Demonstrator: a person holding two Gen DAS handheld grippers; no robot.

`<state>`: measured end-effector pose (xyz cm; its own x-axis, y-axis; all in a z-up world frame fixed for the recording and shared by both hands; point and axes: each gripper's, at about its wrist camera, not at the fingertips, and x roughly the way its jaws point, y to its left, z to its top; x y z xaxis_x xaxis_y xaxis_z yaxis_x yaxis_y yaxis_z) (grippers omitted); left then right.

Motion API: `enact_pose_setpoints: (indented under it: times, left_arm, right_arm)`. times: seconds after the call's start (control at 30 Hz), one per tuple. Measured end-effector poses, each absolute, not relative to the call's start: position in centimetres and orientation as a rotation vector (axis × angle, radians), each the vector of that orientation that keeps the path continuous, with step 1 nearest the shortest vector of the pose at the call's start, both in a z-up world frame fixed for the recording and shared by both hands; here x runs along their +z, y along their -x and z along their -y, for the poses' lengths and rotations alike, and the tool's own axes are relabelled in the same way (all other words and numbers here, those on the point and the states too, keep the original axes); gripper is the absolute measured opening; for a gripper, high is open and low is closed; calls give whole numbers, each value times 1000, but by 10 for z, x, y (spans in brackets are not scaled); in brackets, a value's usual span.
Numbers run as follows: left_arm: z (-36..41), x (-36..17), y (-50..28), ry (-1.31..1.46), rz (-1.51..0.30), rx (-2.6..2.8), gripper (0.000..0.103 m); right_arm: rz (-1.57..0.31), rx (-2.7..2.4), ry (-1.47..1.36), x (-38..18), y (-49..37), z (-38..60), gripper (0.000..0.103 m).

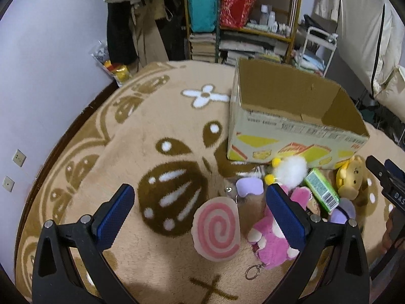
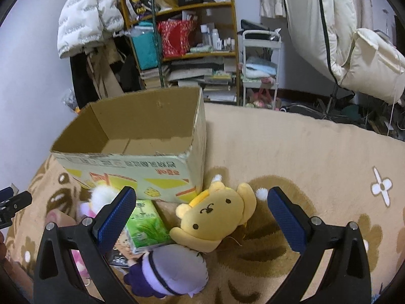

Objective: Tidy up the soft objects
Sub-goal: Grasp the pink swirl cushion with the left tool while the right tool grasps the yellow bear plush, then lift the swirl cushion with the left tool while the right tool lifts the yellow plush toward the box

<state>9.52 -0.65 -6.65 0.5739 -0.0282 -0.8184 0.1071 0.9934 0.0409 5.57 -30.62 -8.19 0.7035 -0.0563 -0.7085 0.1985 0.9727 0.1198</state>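
Observation:
Soft toys lie on a beige patterned rug in front of an open, empty cardboard box (image 1: 293, 116) (image 2: 141, 136). My left gripper (image 1: 200, 197) is open above a pink spiral plush disc (image 1: 216, 230); a pink plush with a keyring (image 1: 270, 240) lies by its right finger. A white fluffy toy (image 1: 291, 169), a green tissue pack (image 1: 321, 190) and a yellow bear plush (image 1: 350, 179) lie further right. My right gripper (image 2: 201, 200) is open above the yellow bear (image 2: 215, 217). A purple plush doll (image 2: 169, 271) and the green pack (image 2: 146, 225) lie beside it.
A cluttered wooden shelf (image 2: 192, 40), hanging coats (image 2: 86, 12) and a white trolley (image 2: 260, 68) stand behind the rug. A cream bag on a stand (image 2: 367, 60) is at the right. A wall (image 1: 38, 76) borders the rug on the left.

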Motion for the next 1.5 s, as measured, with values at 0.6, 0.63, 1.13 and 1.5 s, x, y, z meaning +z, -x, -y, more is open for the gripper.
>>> enact_pose_setpoints:
  times: [0.6, 0.63, 1.13, 1.5]
  left_arm:
    - [5, -126, -119, -76, -1177, -107, 102]
    - [6, -128, -119, -78, -1186, -108, 102]
    - [5, -157, -125, -16, -1356, -149, 56]
    - [2, -127, -106, 16, -1239, -154, 43]
  right_arm:
    - [-995, -202, -202, -150, -95, 321, 103]
    - [-1010, -205, -204, -154, -97, 323, 103]
    - [-1073, -142, -238, -173, -94, 327, 88]
    - [-1013, -115, -264, -147, -75, 324, 82]
